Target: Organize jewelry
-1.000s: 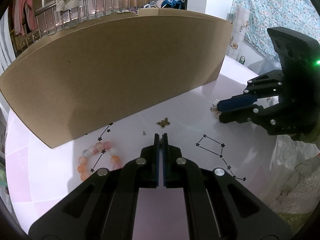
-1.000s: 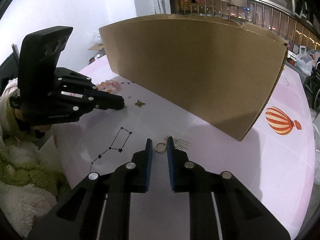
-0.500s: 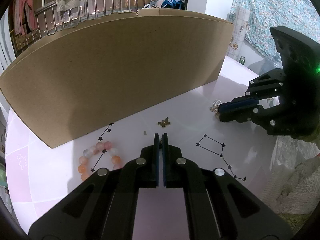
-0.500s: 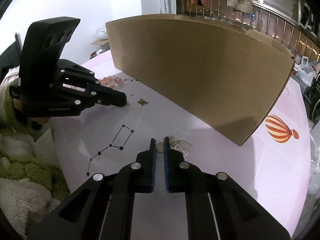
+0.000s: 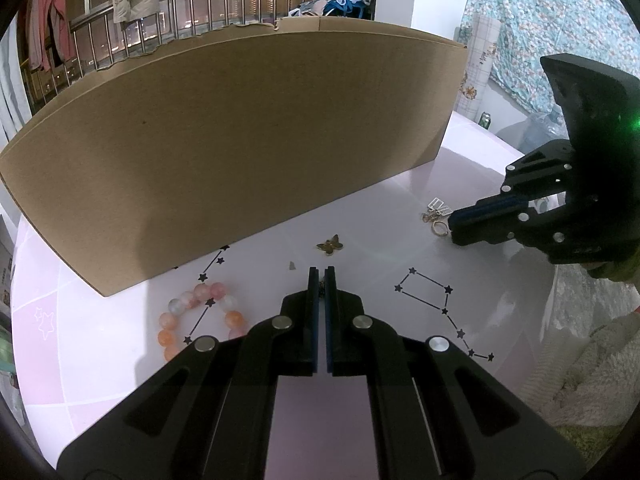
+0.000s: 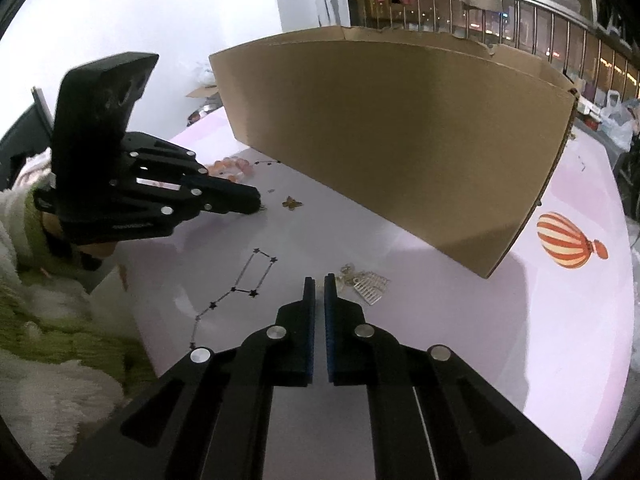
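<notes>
My left gripper [image 5: 319, 270] is shut on a thin dark chain that shows between its pads, low over the table; it also shows in the right wrist view [image 6: 256, 202]. A gold butterfly charm [image 5: 330, 245] lies just beyond it. A pink and orange bead bracelet [image 5: 200, 316] lies to its left. My right gripper [image 6: 319, 280] is shut, its tips at a gold ring [image 5: 439, 227] of a small pile with silver grid earrings [image 6: 370, 284]. I cannot tell whether the ring is pinched.
A large brown cardboard box [image 5: 240, 152] stands across the back of the pink table [image 5: 100, 344]. Constellation prints [image 5: 428, 292] and a hot-air balloon print [image 6: 568, 242] mark the tabletop. Fluffy fabric [image 6: 52, 360] lies at the table's near edge.
My right gripper closed from open and moved forward to the gold ring and earrings. My left gripper stayed shut and hardly moved.
</notes>
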The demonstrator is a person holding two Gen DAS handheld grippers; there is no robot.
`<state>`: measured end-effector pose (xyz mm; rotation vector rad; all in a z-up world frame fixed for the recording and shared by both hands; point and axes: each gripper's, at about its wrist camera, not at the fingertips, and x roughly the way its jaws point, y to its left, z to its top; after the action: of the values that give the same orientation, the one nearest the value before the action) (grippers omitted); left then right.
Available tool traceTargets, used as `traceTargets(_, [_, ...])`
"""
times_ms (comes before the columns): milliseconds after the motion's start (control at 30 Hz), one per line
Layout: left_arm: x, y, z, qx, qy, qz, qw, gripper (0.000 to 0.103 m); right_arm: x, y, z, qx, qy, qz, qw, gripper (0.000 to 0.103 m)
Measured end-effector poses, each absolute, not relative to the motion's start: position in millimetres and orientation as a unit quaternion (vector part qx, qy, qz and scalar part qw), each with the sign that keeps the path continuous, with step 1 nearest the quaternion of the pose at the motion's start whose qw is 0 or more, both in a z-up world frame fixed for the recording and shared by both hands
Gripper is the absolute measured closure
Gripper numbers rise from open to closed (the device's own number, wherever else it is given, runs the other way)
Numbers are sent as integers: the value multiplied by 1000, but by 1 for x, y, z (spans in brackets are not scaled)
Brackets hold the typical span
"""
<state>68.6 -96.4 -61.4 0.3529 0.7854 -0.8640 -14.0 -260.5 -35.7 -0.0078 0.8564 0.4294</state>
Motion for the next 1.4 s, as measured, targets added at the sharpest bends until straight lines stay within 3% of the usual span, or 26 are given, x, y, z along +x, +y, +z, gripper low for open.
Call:
traceTargets(600, [70,-95,-60,165,369,-403,821,101,2,-254,-45,52,432,228,871,98])
traceTargets(800, [69,-95,-60,166,369,-403,821,101,0,-252,-42,43,425,217,878,96])
traceTargets(933, [69,-95,-60,165,370,-403,821,101,-3,-258,-39,37,421,199,884,85])
traceTargets(1400, [69,-95,-60,165,370,-402,821,101,-2,-248,-39,-29,411,185,892,85])
